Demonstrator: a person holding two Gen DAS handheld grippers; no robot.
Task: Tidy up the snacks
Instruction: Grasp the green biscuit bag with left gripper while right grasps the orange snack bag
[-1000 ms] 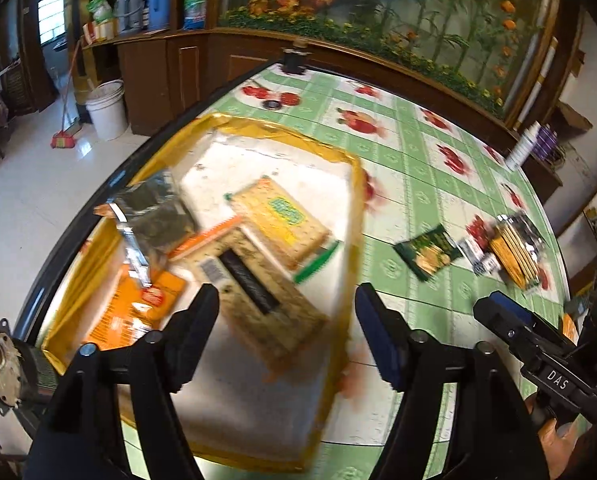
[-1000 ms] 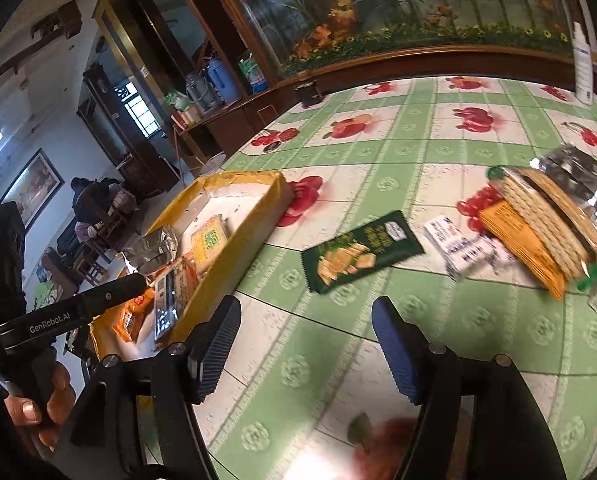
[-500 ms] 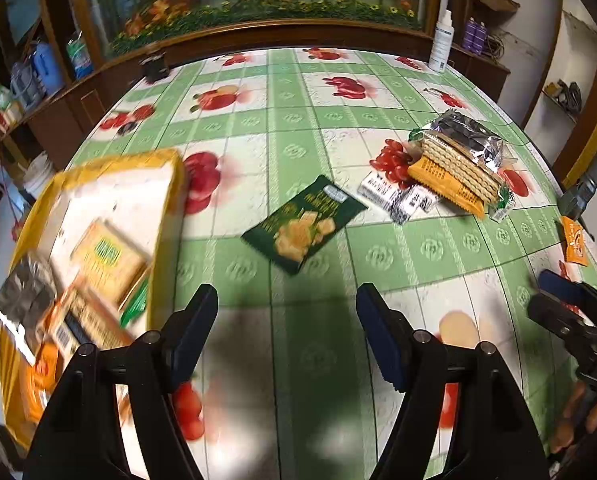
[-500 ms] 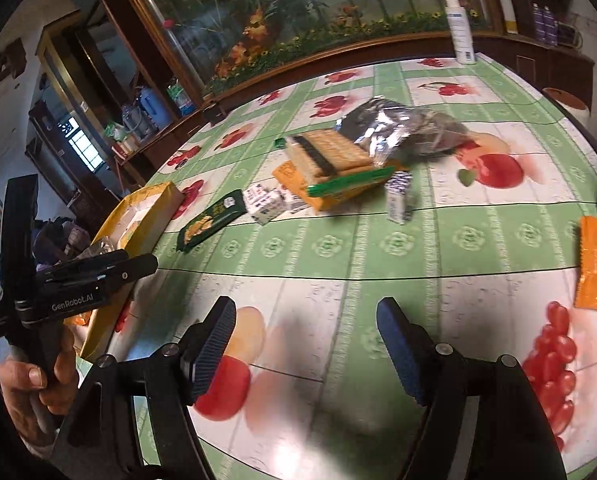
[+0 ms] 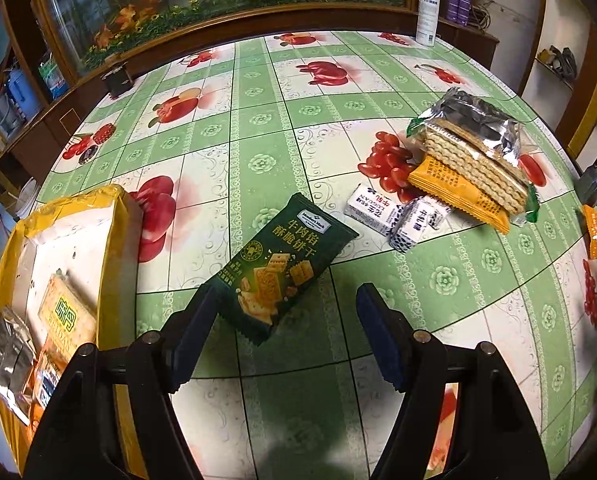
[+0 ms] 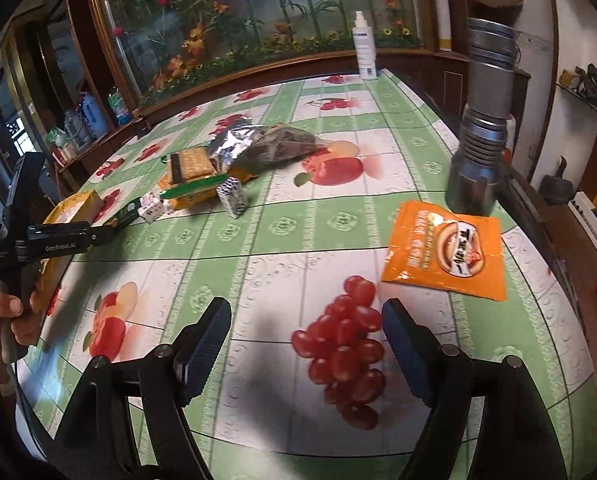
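Note:
My left gripper (image 5: 284, 312) is open and hangs just over the near end of a dark green cracker pack (image 5: 282, 264) lying flat on the tablecloth, its pads clear of the pack. A yellow tray (image 5: 118, 216) holding several snack packs sits to its left. My right gripper (image 6: 306, 320) has its jaws opening over bare cloth, with nothing between them. An orange snack packet (image 6: 446, 256) lies just ahead of it to the right. A pile of crackers and foil bags (image 5: 470, 160) with two small white packets (image 5: 378, 210) lies mid-table.
A grey metal cylinder (image 6: 482, 120) stands behind the orange packet near the table's right edge. A white spray bottle (image 6: 364, 48) stands at the far edge by the aquarium. A hand (image 6: 2, 308) holds the left gripper's handle at the left.
The left gripper swung right from over the tray to the green cracker pack. The right gripper swung right, away from the green pack to the orange packet, and its jaws widened.

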